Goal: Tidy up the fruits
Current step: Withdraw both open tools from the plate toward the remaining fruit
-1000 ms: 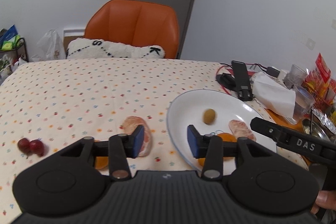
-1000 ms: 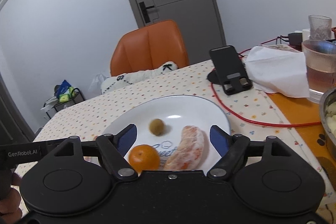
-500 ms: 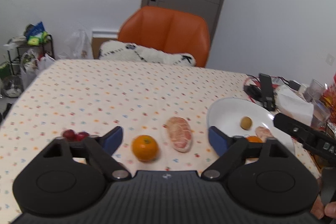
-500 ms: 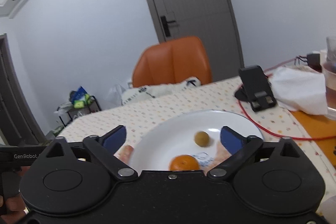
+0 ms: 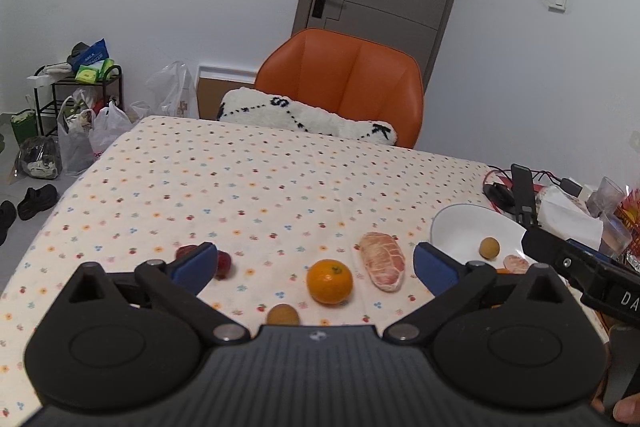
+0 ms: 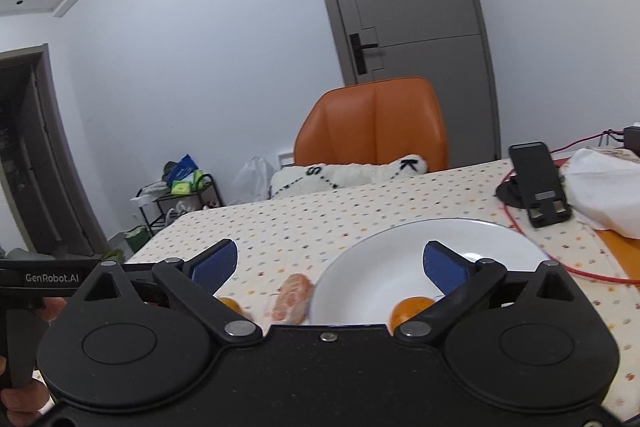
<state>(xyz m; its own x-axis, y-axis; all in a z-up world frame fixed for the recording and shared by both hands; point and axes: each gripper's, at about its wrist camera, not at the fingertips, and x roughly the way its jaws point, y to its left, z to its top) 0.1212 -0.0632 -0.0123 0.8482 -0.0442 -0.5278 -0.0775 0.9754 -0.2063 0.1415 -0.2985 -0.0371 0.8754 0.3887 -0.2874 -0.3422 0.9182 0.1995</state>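
Claws: left (image 5: 314, 265) and right (image 6: 330, 263), both spread wide and empty above the counter (image 5: 248, 183).
Loose on the cloth: orange (image 5: 329, 281), peeled segment (image 5: 382, 261), brown fruit (image 5: 283, 315), red fruits (image 5: 223, 264); plate (image 5: 460, 227) already carries three pieces. Best next: lower left claw straight over orange, centred, close gently. Left claw sits level, aimed forward; right tilts up over plate.

Orange (image 5: 329, 281) left of peeled fruit (image 5: 382, 261); plate (image 5: 460, 227) further right.
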